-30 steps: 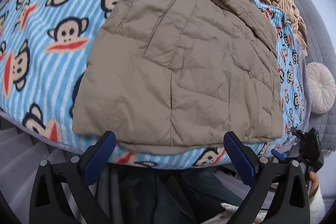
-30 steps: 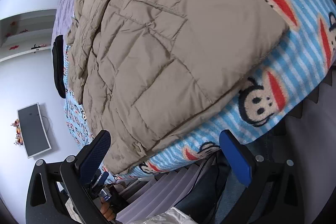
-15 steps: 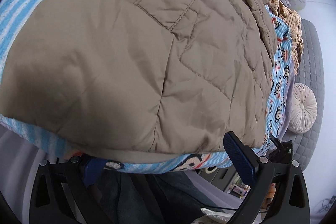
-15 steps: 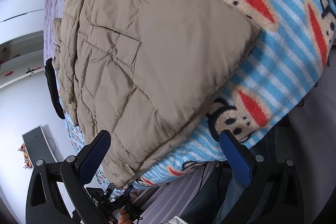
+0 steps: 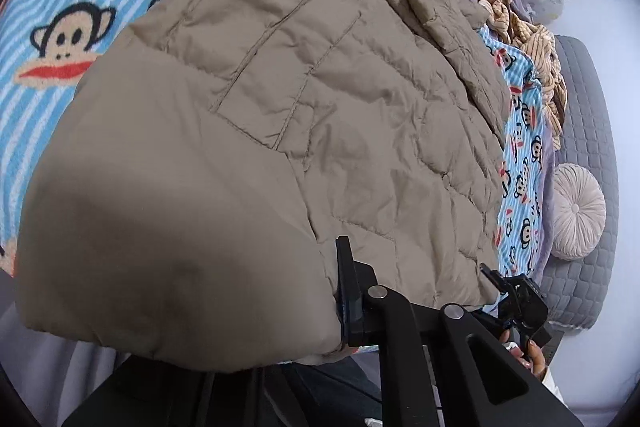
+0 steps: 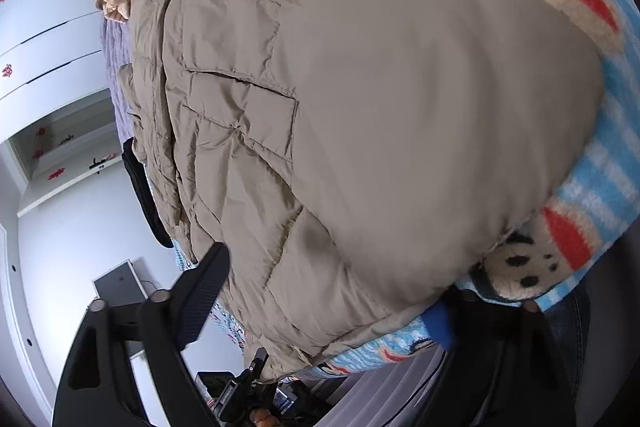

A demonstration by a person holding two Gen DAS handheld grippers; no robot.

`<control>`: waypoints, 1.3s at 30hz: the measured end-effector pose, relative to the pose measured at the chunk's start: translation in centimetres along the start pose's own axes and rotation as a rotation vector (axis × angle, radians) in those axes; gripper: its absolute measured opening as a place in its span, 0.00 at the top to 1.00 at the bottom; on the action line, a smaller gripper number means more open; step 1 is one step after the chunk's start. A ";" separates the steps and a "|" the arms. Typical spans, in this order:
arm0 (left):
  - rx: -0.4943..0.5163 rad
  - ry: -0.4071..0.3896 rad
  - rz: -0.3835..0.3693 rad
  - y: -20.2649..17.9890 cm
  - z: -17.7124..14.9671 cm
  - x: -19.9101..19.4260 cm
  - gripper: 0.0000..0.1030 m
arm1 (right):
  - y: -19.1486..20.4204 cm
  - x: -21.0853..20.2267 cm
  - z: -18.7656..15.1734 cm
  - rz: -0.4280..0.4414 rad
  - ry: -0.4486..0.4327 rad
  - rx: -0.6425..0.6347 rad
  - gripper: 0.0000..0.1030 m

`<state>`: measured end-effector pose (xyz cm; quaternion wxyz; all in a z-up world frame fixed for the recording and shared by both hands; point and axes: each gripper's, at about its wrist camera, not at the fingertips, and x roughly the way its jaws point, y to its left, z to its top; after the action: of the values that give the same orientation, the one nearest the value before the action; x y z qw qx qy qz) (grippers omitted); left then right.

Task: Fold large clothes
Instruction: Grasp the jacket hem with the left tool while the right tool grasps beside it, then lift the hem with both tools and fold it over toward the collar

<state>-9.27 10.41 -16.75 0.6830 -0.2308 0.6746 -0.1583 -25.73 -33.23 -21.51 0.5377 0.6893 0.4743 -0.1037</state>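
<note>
A khaki quilted jacket (image 5: 320,131) lies spread on a blue striped monkey-print blanket (image 5: 60,7) on a bed. My left gripper (image 5: 330,287) is at the jacket's near hem and its jaws are closing. The hem is pinched between them: one finger (image 5: 352,291) presses the fabric and the other is hidden under it. In the right wrist view the same jacket (image 6: 380,107) fills the frame. My right gripper (image 6: 328,283) straddles its near hem with jaws closing; the blue pad (image 6: 440,323) sits under the hem and the other finger (image 6: 204,291) stands beside the fabric.
A striped beige cloth (image 5: 528,43) lies past the jacket's collar. A round pale cushion (image 5: 576,211) rests on a grey quilted pad (image 5: 592,115). A black garment (image 6: 144,195) hangs off the bed's side. White cabinets (image 6: 48,39) and a grey screen (image 6: 120,283) stand beyond.
Both grippers came in low to the jacket's near hem. The left jaws went from wide open to pinched on the hem. The right jaws narrowed around the hem and the wrist rolled.
</note>
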 end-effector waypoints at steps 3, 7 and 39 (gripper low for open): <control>0.076 -0.020 0.034 -1.4 0.0 -1.0 0.86 | 0.2 0.1 -0.2 -0.044 0.006 -0.019 0.85; 0.164 -0.052 0.041 -2.7 0.4 -2.7 0.86 | 1.5 -1.0 -0.9 -0.030 -0.026 -0.097 0.89; 0.281 -0.467 0.146 -18.0 14.5 -13.2 0.86 | 28.7 -5.6 3.2 0.012 -0.059 -0.776 0.91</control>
<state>6.31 3.63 3.71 0.8549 -0.1150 0.4851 -0.1432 -5.50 -38.10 -0.68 0.7724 0.4342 0.4587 0.0669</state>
